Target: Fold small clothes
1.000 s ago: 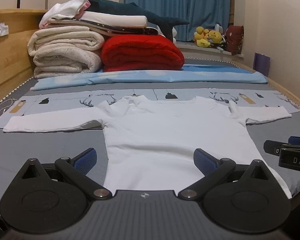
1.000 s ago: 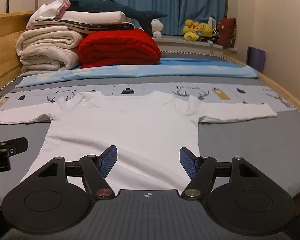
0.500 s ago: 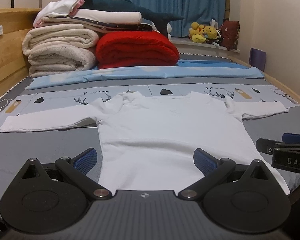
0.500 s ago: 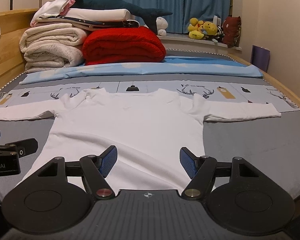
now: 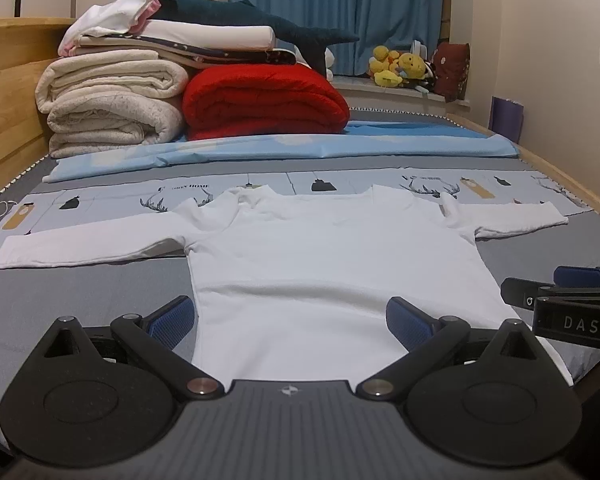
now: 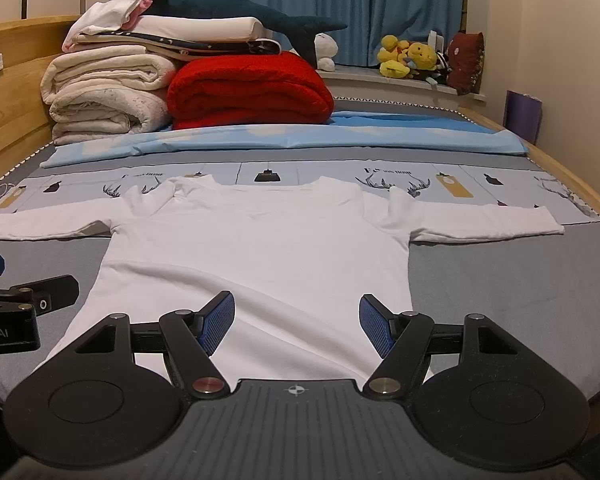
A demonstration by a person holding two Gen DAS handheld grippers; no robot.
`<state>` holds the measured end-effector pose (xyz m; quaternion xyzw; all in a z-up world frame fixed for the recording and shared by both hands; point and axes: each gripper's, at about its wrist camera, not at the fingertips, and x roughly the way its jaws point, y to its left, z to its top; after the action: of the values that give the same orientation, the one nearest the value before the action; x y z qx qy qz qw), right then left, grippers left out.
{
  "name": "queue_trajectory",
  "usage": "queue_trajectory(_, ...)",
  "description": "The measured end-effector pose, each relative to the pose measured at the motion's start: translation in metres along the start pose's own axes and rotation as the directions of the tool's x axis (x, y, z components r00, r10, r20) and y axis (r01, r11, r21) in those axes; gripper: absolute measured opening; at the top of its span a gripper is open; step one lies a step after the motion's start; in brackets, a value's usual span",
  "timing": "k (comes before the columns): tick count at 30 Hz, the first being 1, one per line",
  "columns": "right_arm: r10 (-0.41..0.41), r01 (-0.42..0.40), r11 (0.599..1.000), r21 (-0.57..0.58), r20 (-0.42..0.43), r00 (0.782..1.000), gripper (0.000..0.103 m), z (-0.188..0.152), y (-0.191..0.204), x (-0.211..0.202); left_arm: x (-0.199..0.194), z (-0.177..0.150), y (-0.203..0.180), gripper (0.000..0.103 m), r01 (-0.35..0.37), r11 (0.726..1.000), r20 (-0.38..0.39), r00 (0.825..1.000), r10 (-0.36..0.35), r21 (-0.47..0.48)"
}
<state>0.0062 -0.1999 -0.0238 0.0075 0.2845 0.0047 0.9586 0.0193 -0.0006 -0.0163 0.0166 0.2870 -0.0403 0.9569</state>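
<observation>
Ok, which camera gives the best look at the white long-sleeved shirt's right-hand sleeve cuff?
The right wrist view: the white long-sleeved shirt shows that sleeve flat, with grey bed around its cuff. The left wrist view shows it smaller, nearer the frame edge, above the right gripper.

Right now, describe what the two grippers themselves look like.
Both match: the left gripper and right gripper have black linkage arms, round black side housings, silver pivot pins (one reddish on the right), blue textured pads on the jaws, a ribbed grey base and white side lettering.
</observation>
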Motion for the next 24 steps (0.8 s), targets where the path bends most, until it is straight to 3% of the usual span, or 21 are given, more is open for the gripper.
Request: queue_trajectory(24, 0.002, -0.002, 1.0, -0.006, -0.001, 1.0, 0.071, 0.0001, 0.0015, -0.0009, -0.0015, 0.0005, -0.0009, 0.102, 0.0, 1.0, 0.001, 1.0, 0.0, 0.001)
